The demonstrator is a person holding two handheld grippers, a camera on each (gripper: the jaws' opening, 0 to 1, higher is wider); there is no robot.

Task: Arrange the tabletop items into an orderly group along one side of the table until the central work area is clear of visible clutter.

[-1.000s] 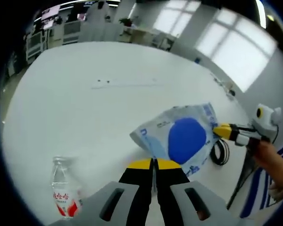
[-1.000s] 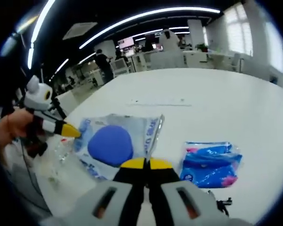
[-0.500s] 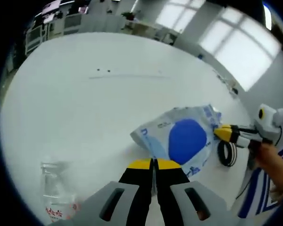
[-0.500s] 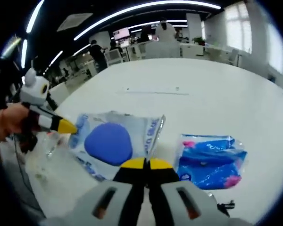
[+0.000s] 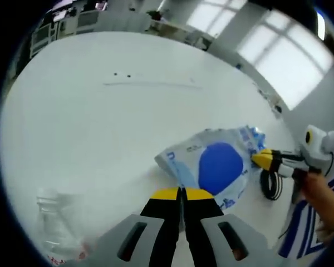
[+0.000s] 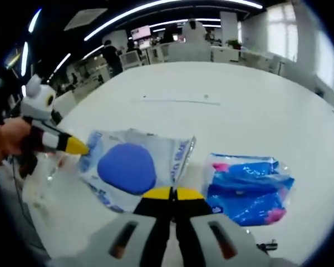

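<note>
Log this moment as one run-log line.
left claw: shut on clear bag with blue pad | right claw: shut on same bag | blue packet: beside bag | bottle: on white table

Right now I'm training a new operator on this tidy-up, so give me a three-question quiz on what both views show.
1. True or false: both tools are shut on the clear bag with the blue disc.
2. What lies just right of that bag in the right gripper view?
3. Which is partly visible at the lower left of the left gripper view: A cup, B clear plastic bottle, C book?

Key: 1 true: left tool, right tool. 2 blue tissue pack. 3 B.
</note>
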